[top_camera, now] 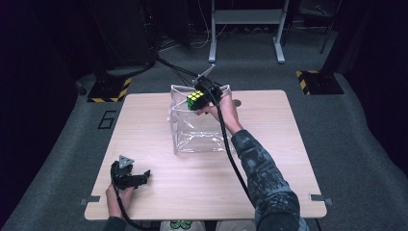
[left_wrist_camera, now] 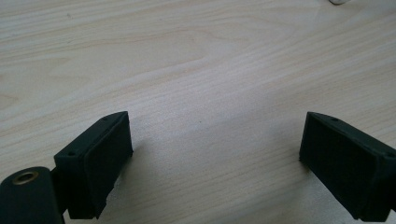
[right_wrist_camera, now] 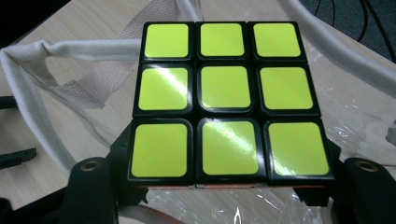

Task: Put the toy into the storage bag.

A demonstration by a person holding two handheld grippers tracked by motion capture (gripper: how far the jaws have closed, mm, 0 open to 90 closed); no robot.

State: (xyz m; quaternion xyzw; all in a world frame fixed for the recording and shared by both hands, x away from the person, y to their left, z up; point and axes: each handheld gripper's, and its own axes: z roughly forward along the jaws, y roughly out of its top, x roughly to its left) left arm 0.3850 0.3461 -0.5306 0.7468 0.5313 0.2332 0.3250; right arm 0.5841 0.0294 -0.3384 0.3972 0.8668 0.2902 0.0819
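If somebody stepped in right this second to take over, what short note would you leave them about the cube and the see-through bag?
Right gripper: shut on the puzzle cube, held over the open top of the clear bag.
Left gripper: open, holding nothing, low over the table near its front left corner.
Bag: standing at mid-table, white-trimmed rim open.
Done: cube picked up and brought to the bag.
Left: probably lower the cube in and release.

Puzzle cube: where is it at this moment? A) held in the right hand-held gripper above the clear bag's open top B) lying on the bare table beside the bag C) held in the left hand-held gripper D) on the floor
A: the cube sits between the right hand-held gripper's jaws, over the bag's open top.
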